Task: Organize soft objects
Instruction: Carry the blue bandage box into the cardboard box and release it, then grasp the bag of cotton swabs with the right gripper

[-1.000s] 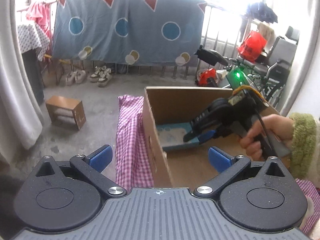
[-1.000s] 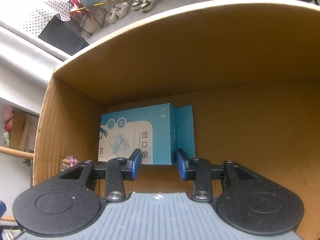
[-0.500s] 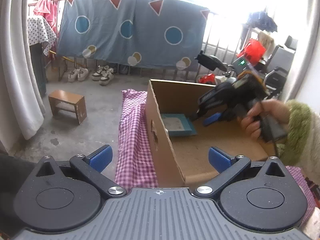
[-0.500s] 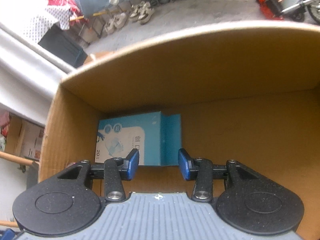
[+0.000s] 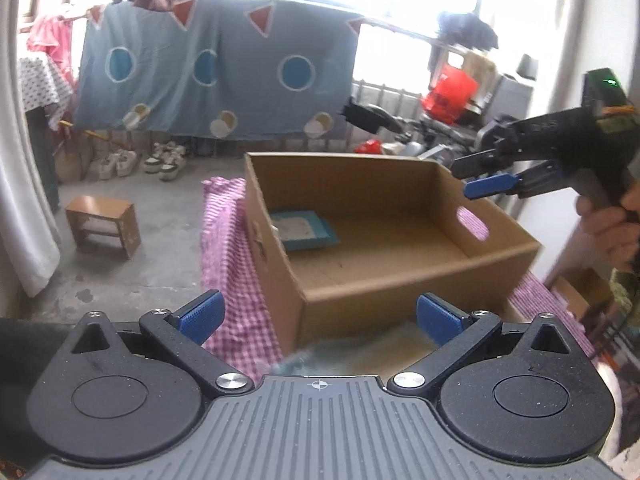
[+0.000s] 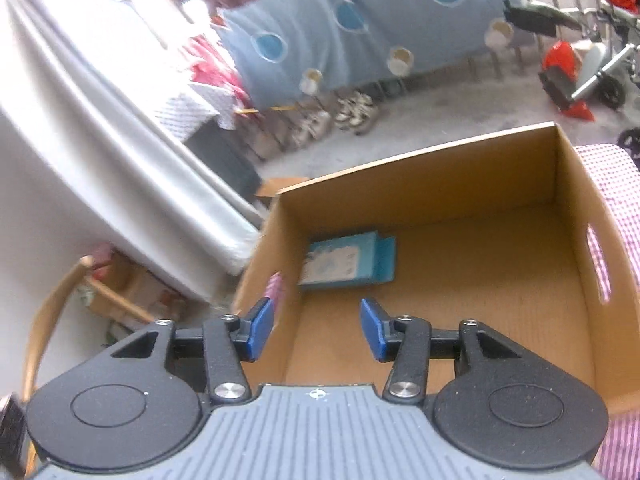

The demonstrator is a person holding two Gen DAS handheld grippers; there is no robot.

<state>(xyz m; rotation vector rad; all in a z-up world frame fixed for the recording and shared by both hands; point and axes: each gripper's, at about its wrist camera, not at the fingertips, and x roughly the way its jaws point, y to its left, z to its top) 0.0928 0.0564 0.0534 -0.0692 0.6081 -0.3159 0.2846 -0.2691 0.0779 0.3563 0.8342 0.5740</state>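
Two hand-held grippers are shown above an open cardboard box (image 5: 420,280) that stands on a counter draped in pink checked cloth (image 5: 232,272). The right hand-held gripper (image 6: 316,330) is held over the near-left part of the box with its blue pads spread apart and nothing between them; in the left wrist view it appears at the upper right (image 5: 490,186), above the box's far-right rim. The left hand-held gripper (image 5: 318,316) is likewise spread wide and empty, and is poised just short of the box's near corner. A single item, a flat blue packet (image 6: 346,266), is seen lying on the box floor in the far-left corner, against the left wall (image 5: 304,230). From the right hand-held gripper the packet lies ahead and slightly to the left, its long axis running roughly across the line of the fingers. A pale, blurred object (image 5: 360,354) is visible directly beneath the left hand-held gripper, outside the box; its nature cannot be told. The left hand-held gripper is judged the nearer to that object.
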